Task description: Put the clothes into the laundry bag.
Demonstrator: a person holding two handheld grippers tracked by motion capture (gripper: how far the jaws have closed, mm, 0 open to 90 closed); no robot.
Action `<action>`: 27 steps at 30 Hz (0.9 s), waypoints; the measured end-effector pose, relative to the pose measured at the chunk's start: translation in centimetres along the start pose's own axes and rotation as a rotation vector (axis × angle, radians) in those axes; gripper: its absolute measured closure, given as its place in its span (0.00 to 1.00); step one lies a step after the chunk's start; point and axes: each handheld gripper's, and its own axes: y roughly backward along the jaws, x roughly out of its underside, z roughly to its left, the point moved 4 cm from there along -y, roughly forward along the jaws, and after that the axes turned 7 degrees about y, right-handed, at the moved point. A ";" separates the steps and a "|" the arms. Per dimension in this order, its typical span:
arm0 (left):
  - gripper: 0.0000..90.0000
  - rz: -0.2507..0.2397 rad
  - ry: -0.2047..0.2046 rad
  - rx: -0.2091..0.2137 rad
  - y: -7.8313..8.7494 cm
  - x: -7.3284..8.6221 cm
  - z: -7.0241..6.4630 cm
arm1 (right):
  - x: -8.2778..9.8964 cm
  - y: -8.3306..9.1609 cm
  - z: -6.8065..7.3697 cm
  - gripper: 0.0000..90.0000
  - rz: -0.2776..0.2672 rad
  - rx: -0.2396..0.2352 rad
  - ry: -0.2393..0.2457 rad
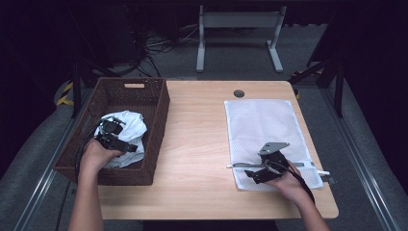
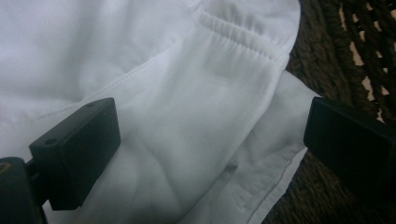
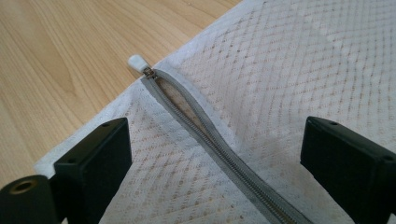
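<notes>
The white garment (image 1: 126,129) lay crumpled inside the wicker basket (image 1: 159,103), which stood on the left part of the surface (image 1: 197,134). In the left gripper view the cloth (image 2: 177,116) showed a seam and a gathered hem, and one edge of it reached the dark woven wall of the basket (image 2: 336,51). The left gripper (image 1: 115,139) was low inside the basket, over the garment. Its jaws were spread wide with the cloth between them; one seemed to rest against the fabric, but the pads did not pinch it.

On the right part of the surface lay a white mesh bag (image 1: 262,125), flat, well apart from the basket. A grey zipper (image 1: 274,165) ran across its near end. In the right gripper view the zipper (image 3: 205,135) was partly open, and its white pull (image 3: 138,62) sat at the corner of the bag (image 3: 299,60), just beside the bare wood (image 3: 60,51). The right gripper (image 1: 263,171) was held over that near end, its jaws also spread, one on each side of the zipper and not gripping anything. Whether they touched the mesh I could not tell.
</notes>
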 end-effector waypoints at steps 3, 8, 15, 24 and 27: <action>0.05 0.012 0.027 -0.003 -0.3 0.0 0.2 | 0.0 0.0 0.0 0.10 0.003 0.000 0.000; 0.07 0.069 0.018 -0.040 -1.0 0.2 0.3 | 0.1 0.0 0.1 0.10 0.007 0.002 -0.004; 0.11 0.111 -0.070 -0.121 -1.7 0.5 -0.2 | 0.2 -0.1 0.0 0.10 0.014 0.000 -0.006; 0.31 0.110 -0.059 -0.140 -1.1 0.5 -0.1 | 0.3 -0.3 0.1 0.10 0.028 -0.006 0.000; 0.56 0.099 -0.022 -0.165 -0.5 0.5 0.0 | 0.3 -0.4 0.0 0.10 0.032 -0.001 -0.003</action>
